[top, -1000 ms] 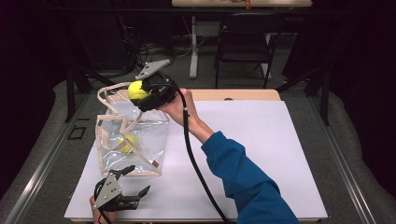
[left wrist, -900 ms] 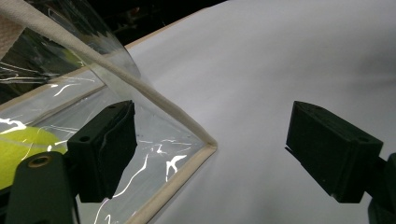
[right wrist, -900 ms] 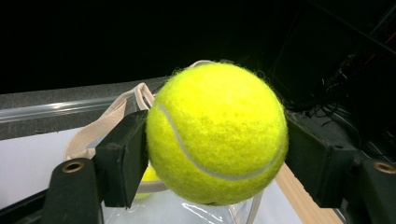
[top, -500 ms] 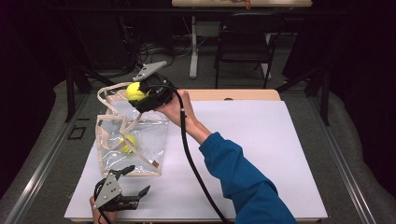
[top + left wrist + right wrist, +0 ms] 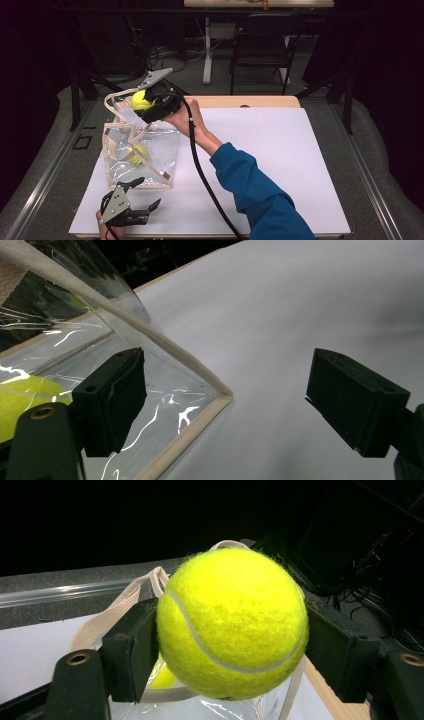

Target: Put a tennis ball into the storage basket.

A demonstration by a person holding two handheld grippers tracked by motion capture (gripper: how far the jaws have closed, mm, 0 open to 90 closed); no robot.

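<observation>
In the upper left of the high view, a yellow tennis ball (image 5: 140,100) is pinched between the jaws of the right hand-held gripper (image 5: 150,102) and is held over the open top of a clear plastic bag (image 5: 150,160) with beige trim. A second tennis ball (image 5: 136,153) is seen inside the bag. At the lower left, the left hand-held gripper (image 5: 145,197) is kept spread and empty, with the bag's near corner lying between its jaws on the white worktop (image 5: 280,165).

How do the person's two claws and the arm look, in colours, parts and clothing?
Both claws have black bodies and blocky black jaws. The left claw carries a grey three-cornered plate; the right claw carries one too. A thick black cable trails from the right claw along the arm. The right arm wears a blue sleeve.
</observation>
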